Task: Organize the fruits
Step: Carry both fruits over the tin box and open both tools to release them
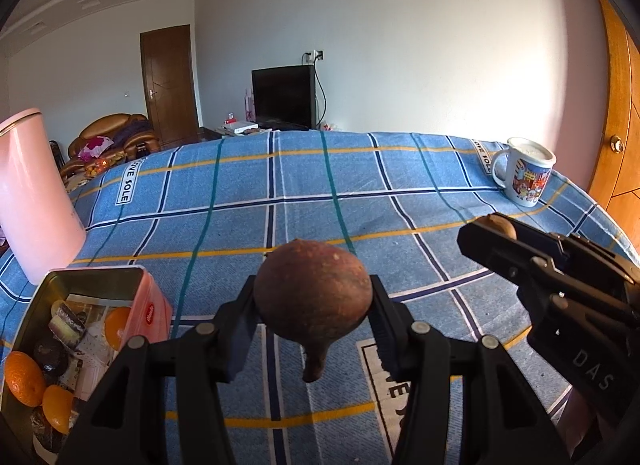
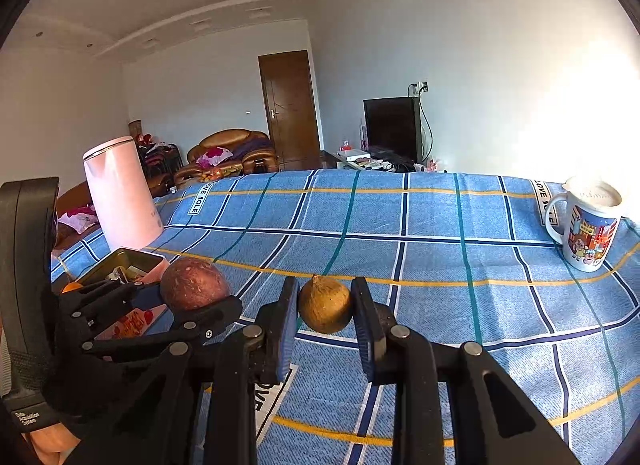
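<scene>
My left gripper [image 1: 314, 305] is shut on a round reddish-brown fruit [image 1: 312, 291] and holds it above the blue checked cloth [image 1: 304, 169]. My right gripper [image 2: 325, 307] is shut on a smaller golden-brown fruit [image 2: 325, 304], also held above the cloth. In the left wrist view the right gripper [image 1: 492, 231] sits to the right with its fruit [image 1: 502, 225] peeking out. In the right wrist view the left gripper [image 2: 192, 301] and its reddish fruit [image 2: 194, 283] are at the left. An open pink tin [image 1: 150, 305] at lower left holds oranges [image 1: 25, 379] and wrapped snacks.
A tall pink kettle [image 1: 34, 193] stands behind the tin at the left. A printed mug [image 1: 528, 175] stands at the far right of the table near its edge. A wooden door [image 1: 618, 137] is close on the right. A TV [image 1: 284, 95] and sofa [image 1: 108, 137] lie beyond.
</scene>
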`<state>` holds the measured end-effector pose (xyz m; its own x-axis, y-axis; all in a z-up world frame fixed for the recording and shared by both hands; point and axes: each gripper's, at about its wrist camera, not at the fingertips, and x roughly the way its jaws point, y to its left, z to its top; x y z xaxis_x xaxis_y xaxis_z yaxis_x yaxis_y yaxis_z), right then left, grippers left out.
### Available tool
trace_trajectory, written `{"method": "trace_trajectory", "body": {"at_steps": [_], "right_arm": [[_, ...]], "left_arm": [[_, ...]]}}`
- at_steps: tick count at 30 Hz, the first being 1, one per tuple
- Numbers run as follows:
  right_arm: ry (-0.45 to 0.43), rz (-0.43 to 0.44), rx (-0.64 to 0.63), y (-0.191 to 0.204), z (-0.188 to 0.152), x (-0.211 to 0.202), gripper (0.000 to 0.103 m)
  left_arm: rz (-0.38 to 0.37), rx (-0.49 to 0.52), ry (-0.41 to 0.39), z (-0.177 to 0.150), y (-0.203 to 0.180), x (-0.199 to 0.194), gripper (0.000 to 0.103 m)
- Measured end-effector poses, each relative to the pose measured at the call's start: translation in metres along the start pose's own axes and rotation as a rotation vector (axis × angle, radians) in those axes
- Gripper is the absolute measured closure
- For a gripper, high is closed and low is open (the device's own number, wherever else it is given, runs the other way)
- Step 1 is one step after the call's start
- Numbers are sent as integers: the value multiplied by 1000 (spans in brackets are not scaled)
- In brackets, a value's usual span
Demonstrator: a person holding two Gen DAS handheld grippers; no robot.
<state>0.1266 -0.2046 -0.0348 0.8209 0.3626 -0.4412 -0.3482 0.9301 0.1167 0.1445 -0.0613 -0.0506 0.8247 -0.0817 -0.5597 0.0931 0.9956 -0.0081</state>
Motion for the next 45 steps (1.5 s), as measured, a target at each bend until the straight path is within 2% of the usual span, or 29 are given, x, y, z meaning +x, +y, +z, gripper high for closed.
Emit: {"method": "trace_trajectory", "body": {"at_steps": [8,25,32,45], "right_arm": [[-61,-10,-31,5,-1,-11,75],[-128,-16,-62,10,-5,-26,75],[-142,-23,-68,16,-8,-34,75],[-123,92,-89,63,-7,-33,75]], "left_arm": [[9,-14,-66,-2,1,-13,50],[41,-7,-186,-8,3,-38,50],[33,-3,-198,-13,7,-49,50],[58,-75,-205,-28,56,-79,50]]}}
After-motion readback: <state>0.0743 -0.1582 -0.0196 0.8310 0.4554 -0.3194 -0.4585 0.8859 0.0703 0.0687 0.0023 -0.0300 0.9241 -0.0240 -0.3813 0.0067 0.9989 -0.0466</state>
